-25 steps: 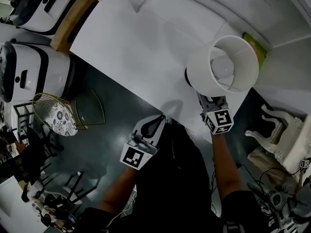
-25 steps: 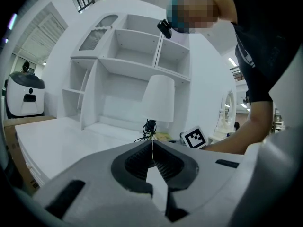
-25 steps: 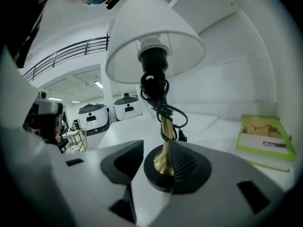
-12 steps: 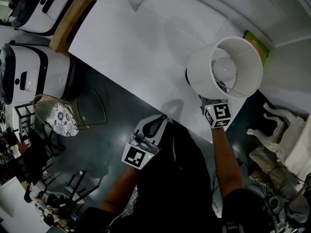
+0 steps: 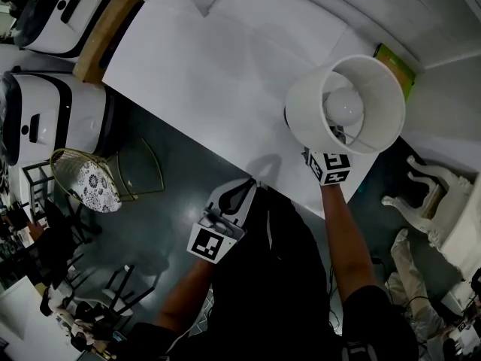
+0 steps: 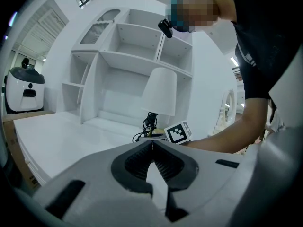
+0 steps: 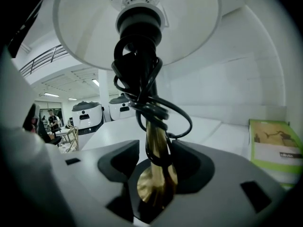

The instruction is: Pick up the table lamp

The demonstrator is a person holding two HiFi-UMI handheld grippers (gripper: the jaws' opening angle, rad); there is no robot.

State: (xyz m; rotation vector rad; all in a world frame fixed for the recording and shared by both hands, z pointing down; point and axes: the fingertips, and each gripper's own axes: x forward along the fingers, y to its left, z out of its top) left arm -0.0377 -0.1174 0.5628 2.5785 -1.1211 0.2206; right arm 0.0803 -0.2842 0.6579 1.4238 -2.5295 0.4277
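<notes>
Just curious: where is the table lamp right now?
In the head view, the table lamp is at the white table's right end, its brass stem between the right gripper's opening jaws.

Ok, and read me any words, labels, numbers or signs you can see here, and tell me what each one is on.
No text in these pictures can be read.
Green book: a line of print low on the cover, too blurred to read.
Marker cubes: black-and-white square patterns only, no letters or numbers.
Table lamp: no print visible on the shade or stem.
</notes>
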